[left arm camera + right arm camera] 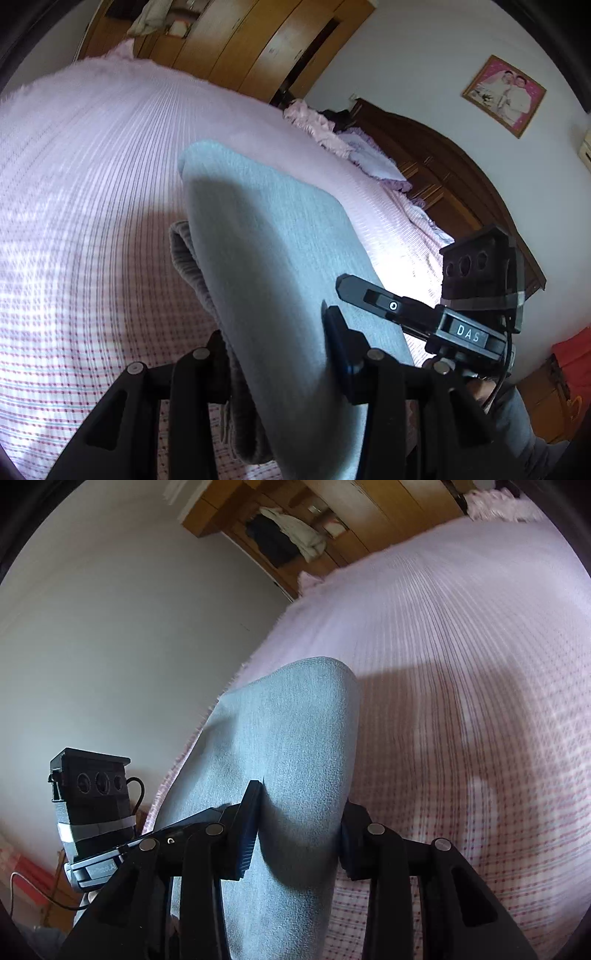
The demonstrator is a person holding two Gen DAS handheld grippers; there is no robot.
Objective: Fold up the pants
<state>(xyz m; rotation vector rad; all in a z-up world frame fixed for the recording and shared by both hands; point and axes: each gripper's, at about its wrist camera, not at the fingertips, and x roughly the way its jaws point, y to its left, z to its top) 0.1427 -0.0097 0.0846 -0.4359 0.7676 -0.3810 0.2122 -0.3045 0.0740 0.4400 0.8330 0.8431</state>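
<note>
The light grey pants (266, 236) hang folded over, held up above the pink striped bed (92, 184). My left gripper (277, 354) is shut on the pants near one end; a darker ribbed waistband (192, 266) shows at their left edge. In the right wrist view the same pants (295, 738) run forward between the fingers, and my right gripper (299, 823) is shut on them. The right gripper (424, 314) also shows in the left wrist view at the right, beside the cloth. The left gripper's body (96, 801) shows at the left in the right wrist view.
The bed (461, 664) fills most of both views. Pink and lilac bedding (340, 136) lies piled by the dark wooden headboard (461, 177). A wooden wardrobe (258, 40) stands behind the bed. A white wall (110, 627) runs along the bed's left side.
</note>
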